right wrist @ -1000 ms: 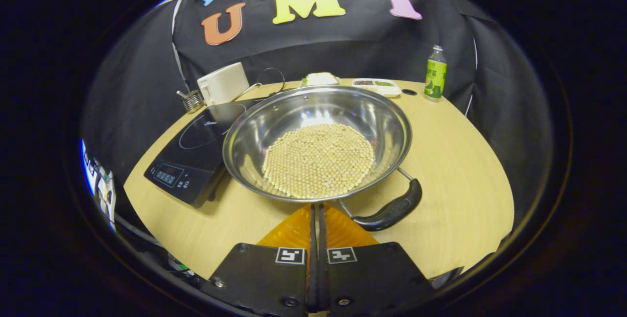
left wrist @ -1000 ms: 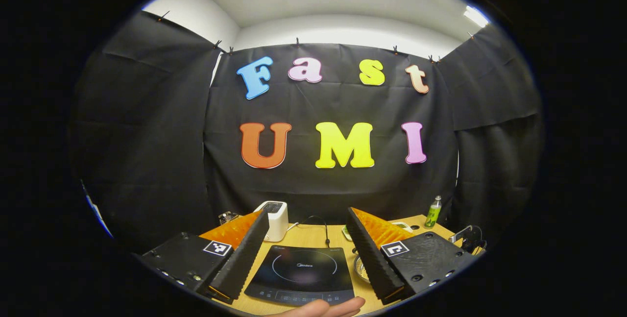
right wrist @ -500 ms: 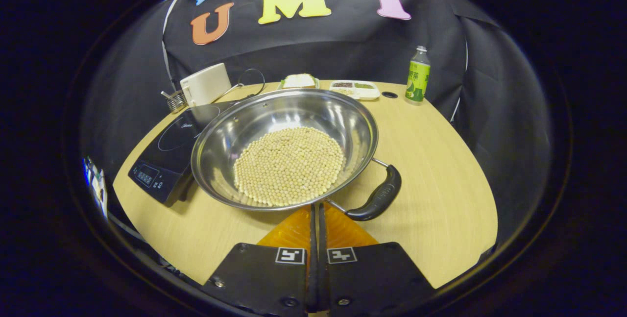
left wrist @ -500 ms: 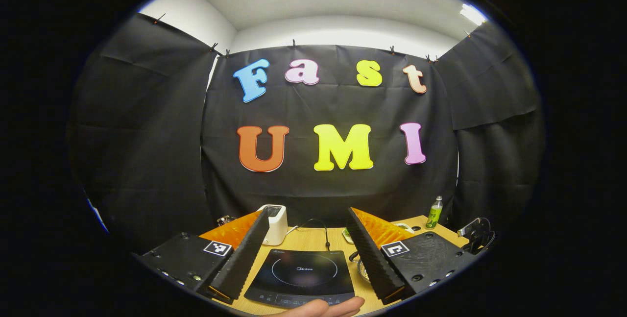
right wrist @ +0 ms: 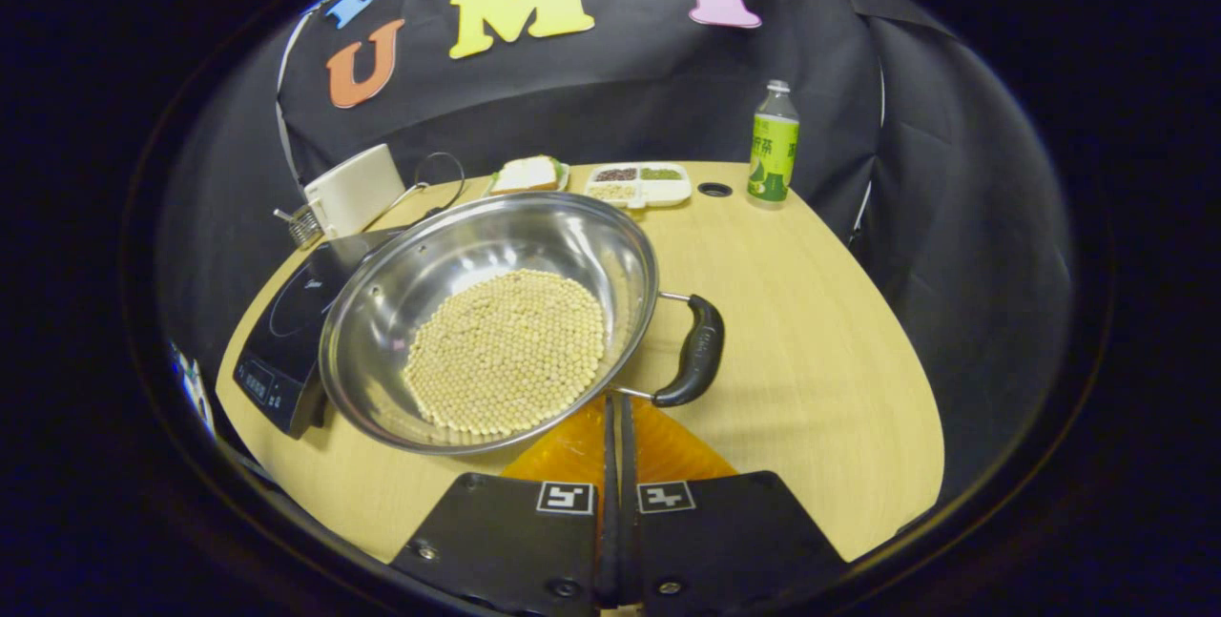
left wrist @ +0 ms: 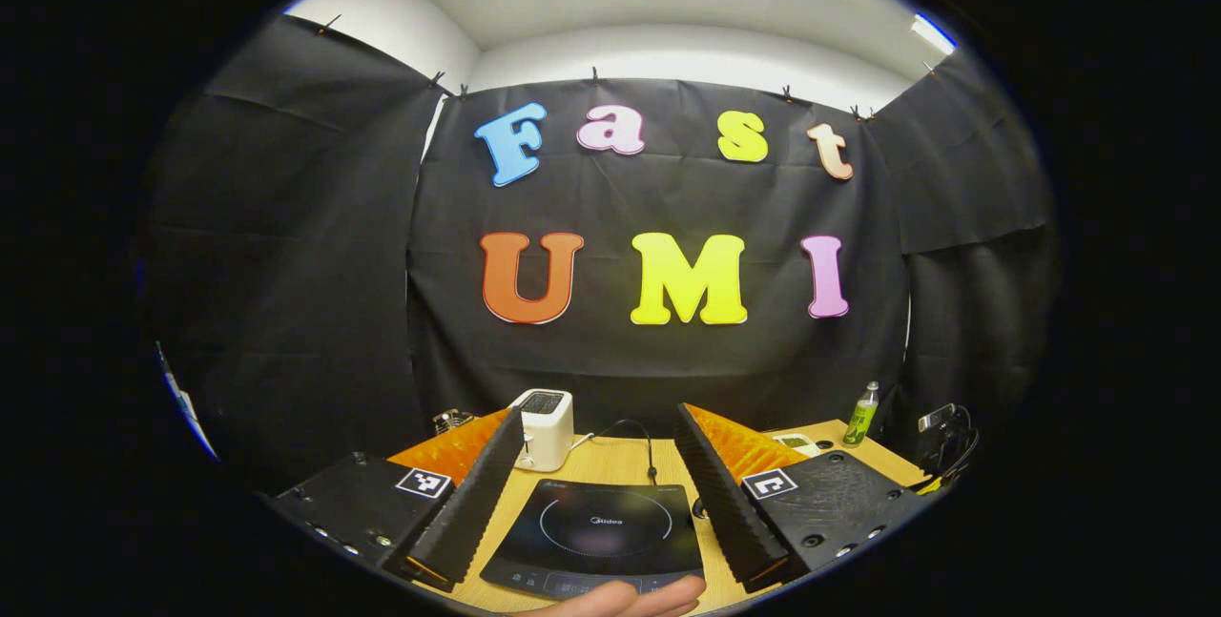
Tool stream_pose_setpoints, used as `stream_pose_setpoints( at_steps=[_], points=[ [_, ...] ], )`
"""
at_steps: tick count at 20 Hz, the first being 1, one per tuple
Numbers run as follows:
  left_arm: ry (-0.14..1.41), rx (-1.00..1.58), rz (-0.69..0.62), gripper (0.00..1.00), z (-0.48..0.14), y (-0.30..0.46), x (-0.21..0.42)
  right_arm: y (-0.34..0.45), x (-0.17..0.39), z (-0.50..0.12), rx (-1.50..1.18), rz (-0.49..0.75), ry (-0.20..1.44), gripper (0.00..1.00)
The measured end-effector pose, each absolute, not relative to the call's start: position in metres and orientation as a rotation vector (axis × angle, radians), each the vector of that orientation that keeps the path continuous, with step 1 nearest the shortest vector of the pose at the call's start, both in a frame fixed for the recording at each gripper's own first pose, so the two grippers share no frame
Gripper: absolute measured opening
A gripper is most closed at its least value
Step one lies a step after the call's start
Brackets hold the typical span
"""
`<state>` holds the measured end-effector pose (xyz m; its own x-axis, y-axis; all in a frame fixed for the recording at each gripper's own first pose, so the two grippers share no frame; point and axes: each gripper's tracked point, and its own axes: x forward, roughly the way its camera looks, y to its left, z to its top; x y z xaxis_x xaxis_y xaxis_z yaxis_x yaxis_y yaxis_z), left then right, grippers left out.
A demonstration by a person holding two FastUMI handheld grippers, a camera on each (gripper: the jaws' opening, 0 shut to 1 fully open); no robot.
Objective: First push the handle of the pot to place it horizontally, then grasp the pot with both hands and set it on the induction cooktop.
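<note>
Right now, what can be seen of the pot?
In the right gripper view, the pot is a wide, shallow pan of shiny metal, upright on the wooden table, its bottom covered by pale round beans. A dark loop handle on wire arms juts right. Its left edge overlaps the induction cooktop.

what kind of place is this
Likely a mock kitchen in a cloth-walled booth: an induction cooktop and toaster stand on a wooden table, beside a steel pot of beans.

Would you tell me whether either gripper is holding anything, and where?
Nothing is held: the left gripper is open, and the right gripper is shut empty beside the pot.
</note>
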<state>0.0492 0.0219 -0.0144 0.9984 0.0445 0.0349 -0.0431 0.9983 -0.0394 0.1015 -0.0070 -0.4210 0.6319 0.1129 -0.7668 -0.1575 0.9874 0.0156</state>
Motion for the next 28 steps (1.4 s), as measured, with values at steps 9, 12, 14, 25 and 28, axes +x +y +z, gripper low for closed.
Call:
stream_pose_setpoints(
  at_steps=[9, 12, 14, 25, 28],
  points=[
    [-0.033, -0.039, 0.086, 0.95, -0.023, 0.029, 0.058, -0.022, 0.141, -0.425, 0.0, 0.113, 0.853, 0.04],
    [0.002, -0.007, 0.097, 0.95, -0.032, 0.021, 0.065, -0.022, 0.141, -0.424, 0.009, 0.12, 0.85, 0.04],
    [0.021, 0.0, 0.069, 0.95, -0.04, 0.006, 0.072, -0.021, 0.136, -0.419, 0.015, 0.13, 0.846, 0.04],
    [0.26, -0.044, -0.137, 0.95, -0.14, -0.096, 0.116, -0.035, 0.125, -0.333, 0.024, 0.104, 0.654, 0.21],
    [0.314, -0.033, -0.182, 0.95, -0.163, -0.119, 0.127, -0.038, 0.129, -0.32, 0.038, 0.089, 0.621, 0.69]
  ],
)
